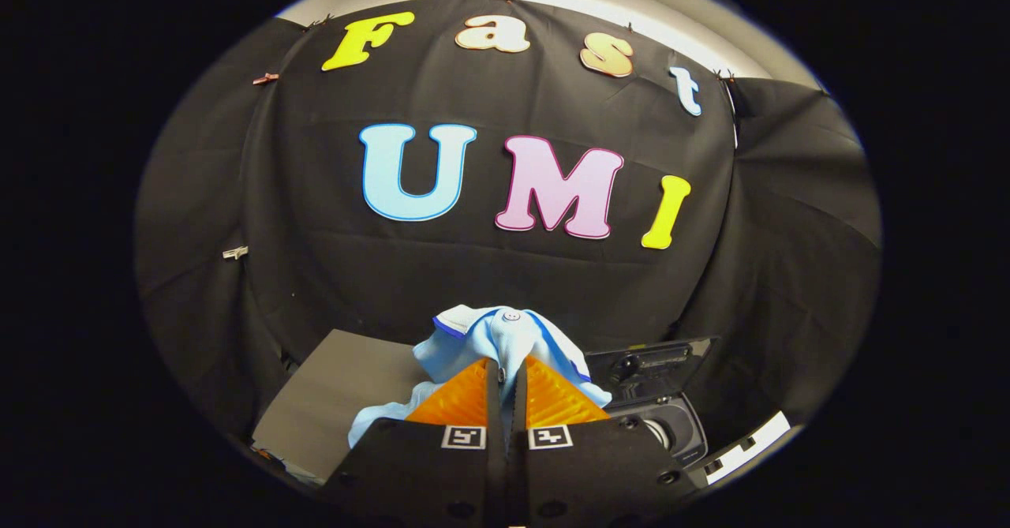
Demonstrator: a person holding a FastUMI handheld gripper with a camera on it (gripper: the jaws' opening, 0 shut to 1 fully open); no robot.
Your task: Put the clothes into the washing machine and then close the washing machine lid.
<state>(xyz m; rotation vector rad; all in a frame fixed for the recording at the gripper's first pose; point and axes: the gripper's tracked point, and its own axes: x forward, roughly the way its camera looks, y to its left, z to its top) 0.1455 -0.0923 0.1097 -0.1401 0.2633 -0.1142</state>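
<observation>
The gripper point(506, 374) was clenched on the light blue cotton garment with dark blue trim point(505, 337), lifted and bunched over its orange fingers point(461, 398). This seemed the carrying step. Next, the garment must go over the dark washing machine point(671, 425), just right of the garment. Its drum opening was mostly hidden.

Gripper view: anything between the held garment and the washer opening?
Nothing visible. The gripper is shut on the light blue garment, which bunches up above and around the orange fingers. The washing machine sits just to the right of the fingers, its lid raised. The opening itself is mostly hidden behind the right finger.
</observation>
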